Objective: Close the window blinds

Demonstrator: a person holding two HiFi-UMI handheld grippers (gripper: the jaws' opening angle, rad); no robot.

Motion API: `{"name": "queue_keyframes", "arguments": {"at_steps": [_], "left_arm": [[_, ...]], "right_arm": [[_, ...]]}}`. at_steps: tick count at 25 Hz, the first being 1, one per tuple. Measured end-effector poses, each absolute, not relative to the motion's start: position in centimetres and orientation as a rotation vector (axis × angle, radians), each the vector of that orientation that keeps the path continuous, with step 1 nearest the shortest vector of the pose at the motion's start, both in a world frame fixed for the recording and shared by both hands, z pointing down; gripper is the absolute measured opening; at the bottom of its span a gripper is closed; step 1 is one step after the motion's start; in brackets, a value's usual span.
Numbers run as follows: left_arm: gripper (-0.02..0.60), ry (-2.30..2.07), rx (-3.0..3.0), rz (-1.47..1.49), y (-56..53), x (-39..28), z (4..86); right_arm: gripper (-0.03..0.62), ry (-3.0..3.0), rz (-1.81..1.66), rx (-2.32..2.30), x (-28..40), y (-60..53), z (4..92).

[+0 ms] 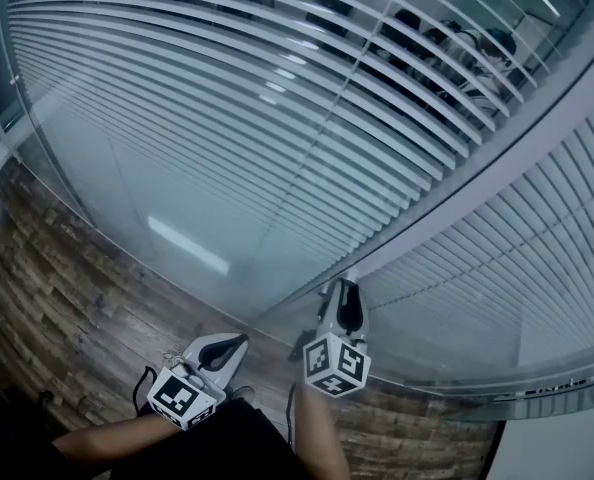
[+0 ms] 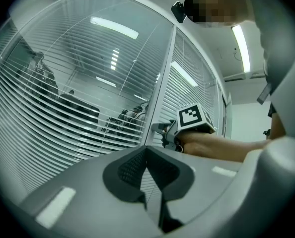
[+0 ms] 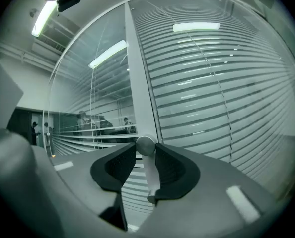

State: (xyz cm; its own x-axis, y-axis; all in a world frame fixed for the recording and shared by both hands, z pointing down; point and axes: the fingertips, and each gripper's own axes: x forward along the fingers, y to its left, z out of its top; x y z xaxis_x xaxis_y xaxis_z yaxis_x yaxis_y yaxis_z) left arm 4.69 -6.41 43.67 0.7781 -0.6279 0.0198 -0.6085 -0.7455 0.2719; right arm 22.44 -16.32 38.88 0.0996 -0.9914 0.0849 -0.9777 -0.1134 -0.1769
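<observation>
**Head view.** Forearms (image 1: 315,433) nearest the lens are carrying the left hand-held gripper (image 1: 232,345) and the right hand-held gripper (image 1: 347,290), each bearing a marker cube (image 1: 335,364). The right one is reaching the frame post (image 1: 457,193) that is dividing two glazed panes. The left one is hanging apart from the post, above the plank floor (image 1: 67,288). The left-pane blinds (image 1: 277,108) are standing with their slats tilted open, so the room behind is showing through. The right-pane blinds (image 1: 522,258) are presenting an almost unbroken pale face.

**Left gripper view.** The left hand-held gripper (image 2: 147,155) is resting with its jaws together at the tips, and nothing is lying between them. Beyond it, the right hand-held gripper (image 2: 163,133) is working at the post.

**Right gripper view.** The right hand-held gripper (image 3: 145,155) is clamping both pads on the tilt knob (image 3: 145,145), a metal stem with a rounded head that is standing out from the post. Only thin dark lines are showing between the right-pane slats, whereas people and furniture are showing through the left-pane slats.

**Progress.** The right pane is looking close to shut and the left pane open, so roughly half the job is probably remaining. Which pane this knob is serving cannot be told.

**Writing.** No brand, label or legible text is appearing in any view. The cubes are showing only black-and-white square patterns.
</observation>
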Motion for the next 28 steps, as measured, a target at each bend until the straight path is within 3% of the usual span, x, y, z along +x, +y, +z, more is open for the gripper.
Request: {"name": "queue_keyframes", "arguments": {"at_steps": [16,22,25,28], "left_arm": [[0.000,-0.931,2.690,-0.103,-5.7,4.5,45.1],[0.000,-0.927,2.714,-0.079,-5.5,4.7,44.6],[0.000,-0.916,2.721,-0.077,-5.3,4.6,44.9],[0.000,-0.919,2.731,-0.098,-5.3,4.5,45.2]], "right_arm": [[0.129,2.432,0.253,-2.528,21.5,-16.4,39.7],[0.127,2.533,0.614,-2.692,21.6,-16.6,39.3],[0.129,2.550,0.592,-2.677,21.3,-16.5,39.7],[0.133,2.509,0.337,-2.539,21.2,-16.5,40.3]]}}
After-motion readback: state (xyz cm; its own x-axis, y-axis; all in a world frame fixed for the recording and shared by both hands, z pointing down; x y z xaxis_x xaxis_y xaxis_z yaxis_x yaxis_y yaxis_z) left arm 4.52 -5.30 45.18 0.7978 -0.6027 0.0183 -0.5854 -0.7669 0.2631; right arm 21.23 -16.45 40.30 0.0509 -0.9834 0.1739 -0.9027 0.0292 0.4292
